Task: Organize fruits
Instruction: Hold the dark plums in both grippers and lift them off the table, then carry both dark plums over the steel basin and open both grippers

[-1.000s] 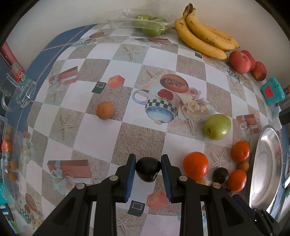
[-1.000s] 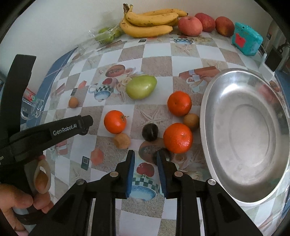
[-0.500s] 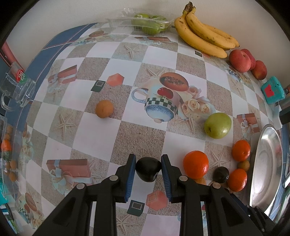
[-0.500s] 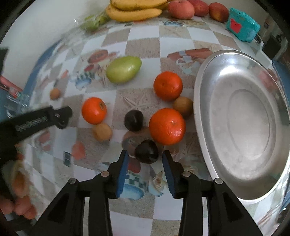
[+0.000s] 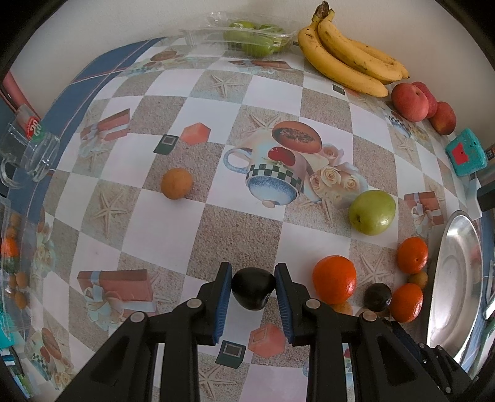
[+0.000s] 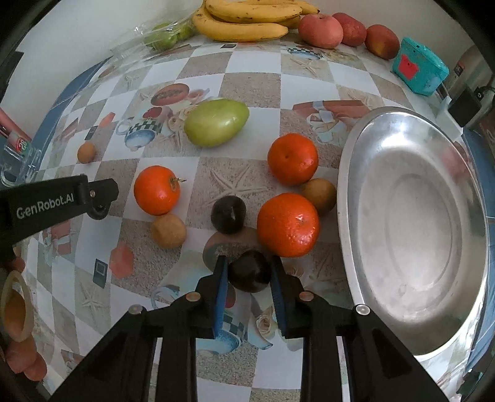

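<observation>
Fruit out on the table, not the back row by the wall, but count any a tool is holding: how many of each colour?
oranges: 3
brown fruit: 3
dark fruit: 3, one on the table, one in the left tool, one in the right tool
green fruit: 1
Total: 10

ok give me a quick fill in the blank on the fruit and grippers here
1. The left gripper is shut on a small ____ fruit.
2. The bananas lie at the back, by the ____.
3. The number of oranges on the table is ____.
4. The steel tray beside the right gripper holds ____ fruit.

Missing words: dark; wall; three; no
</observation>
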`<action>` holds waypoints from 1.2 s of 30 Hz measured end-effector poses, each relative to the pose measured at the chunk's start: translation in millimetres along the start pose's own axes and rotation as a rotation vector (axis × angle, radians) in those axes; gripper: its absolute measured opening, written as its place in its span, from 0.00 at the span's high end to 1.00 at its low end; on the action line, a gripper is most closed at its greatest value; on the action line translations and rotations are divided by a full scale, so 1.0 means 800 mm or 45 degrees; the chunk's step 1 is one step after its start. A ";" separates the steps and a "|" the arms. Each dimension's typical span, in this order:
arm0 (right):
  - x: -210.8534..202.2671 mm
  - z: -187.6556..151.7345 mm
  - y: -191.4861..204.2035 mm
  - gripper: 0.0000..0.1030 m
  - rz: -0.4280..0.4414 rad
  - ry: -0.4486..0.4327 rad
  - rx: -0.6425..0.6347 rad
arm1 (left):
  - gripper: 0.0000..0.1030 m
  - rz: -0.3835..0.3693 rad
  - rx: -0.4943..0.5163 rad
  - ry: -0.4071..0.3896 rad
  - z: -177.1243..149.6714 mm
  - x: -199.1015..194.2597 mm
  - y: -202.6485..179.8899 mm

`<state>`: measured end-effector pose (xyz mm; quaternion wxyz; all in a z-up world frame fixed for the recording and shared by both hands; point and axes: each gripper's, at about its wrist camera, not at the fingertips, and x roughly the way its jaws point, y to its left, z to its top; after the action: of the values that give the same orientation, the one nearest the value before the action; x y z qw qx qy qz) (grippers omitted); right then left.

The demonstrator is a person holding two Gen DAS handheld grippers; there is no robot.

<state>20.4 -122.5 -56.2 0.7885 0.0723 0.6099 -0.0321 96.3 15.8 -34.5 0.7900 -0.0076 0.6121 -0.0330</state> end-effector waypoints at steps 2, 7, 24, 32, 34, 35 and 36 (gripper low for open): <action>0.000 0.000 0.000 0.74 0.005 0.001 0.000 | 0.70 -0.002 -0.002 -0.001 0.000 0.000 0.001; -0.012 0.000 -0.015 0.74 0.077 0.003 0.021 | 0.70 -0.002 -0.012 -0.003 -0.001 -0.001 0.002; -0.072 0.004 -0.045 0.74 0.179 -0.184 0.162 | 0.71 -0.023 0.014 -0.066 -0.005 -0.025 -0.006; -0.076 0.001 -0.150 0.74 0.050 -0.208 0.457 | 0.71 -0.112 0.141 -0.124 -0.015 -0.047 -0.055; -0.076 -0.004 -0.173 0.74 0.035 -0.204 0.519 | 0.71 -0.146 0.202 -0.139 -0.021 -0.053 -0.076; -0.076 -0.007 -0.184 0.74 0.039 -0.204 0.553 | 0.71 -0.164 0.238 -0.147 -0.025 -0.055 -0.089; -0.076 -0.009 -0.192 0.74 0.043 -0.204 0.579 | 0.71 -0.183 0.275 -0.155 -0.029 -0.057 -0.102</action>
<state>-23.1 -275.3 -10.3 0.7983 0.2555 0.5211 -0.1610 58.8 -62.0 8.2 0.8174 0.0318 0.5540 -0.1546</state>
